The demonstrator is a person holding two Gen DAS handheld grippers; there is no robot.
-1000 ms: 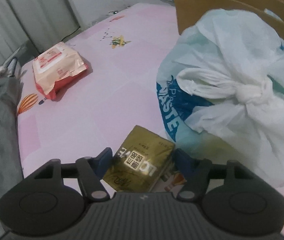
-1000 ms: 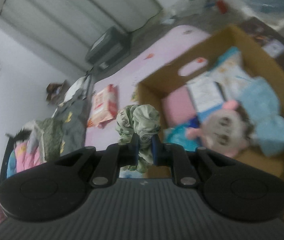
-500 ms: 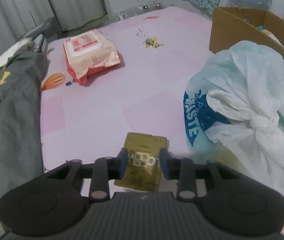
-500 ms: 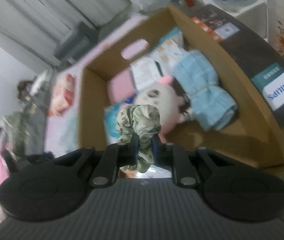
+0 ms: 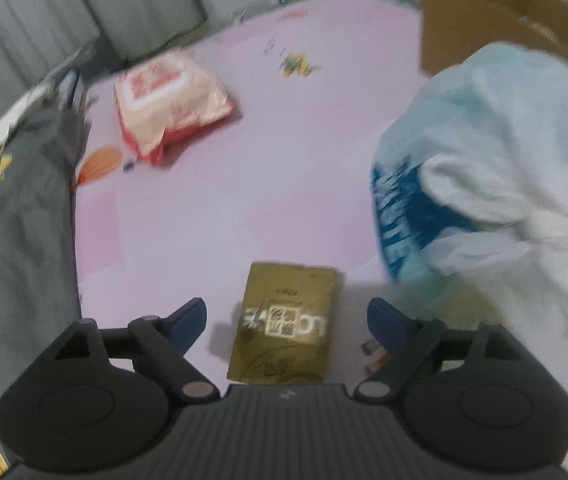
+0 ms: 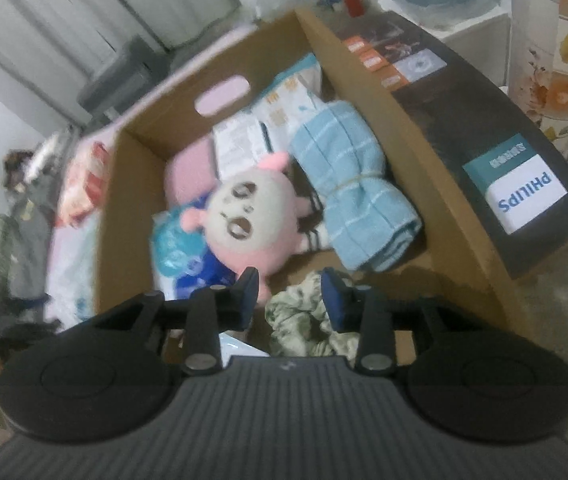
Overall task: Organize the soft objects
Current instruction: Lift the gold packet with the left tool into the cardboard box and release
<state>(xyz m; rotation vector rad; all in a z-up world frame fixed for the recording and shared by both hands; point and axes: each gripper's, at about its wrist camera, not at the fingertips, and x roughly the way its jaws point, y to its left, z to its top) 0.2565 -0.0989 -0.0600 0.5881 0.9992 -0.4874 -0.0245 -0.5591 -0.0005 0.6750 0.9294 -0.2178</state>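
Note:
In the left wrist view my left gripper (image 5: 286, 314) is open, its fingers wide on either side of a gold tissue pack (image 5: 288, 328) that lies on the pink bed sheet (image 5: 212, 208). In the right wrist view my right gripper (image 6: 290, 296) is open over the cardboard box (image 6: 368, 80). A green patterned scrunchie (image 6: 304, 326) lies loose in the box just below the fingertips. The box also holds a pink plush doll (image 6: 252, 220), a rolled blue towel (image 6: 356, 196) and packs of tissues (image 6: 268, 120).
A tied white plastic bag (image 5: 504, 184) lies right of the gold pack, against the box (image 5: 484, 16). A red-and-beige wipes pack (image 5: 168, 100) lies at the far left of the bed. Grey clothing (image 5: 8, 220) covers the left edge. A dark Philips carton (image 6: 524, 192) stands right of the box.
My left gripper opened and let go of the gold pack, which now lies on the sheet. My right gripper opened and dropped the scrunchie into the box.

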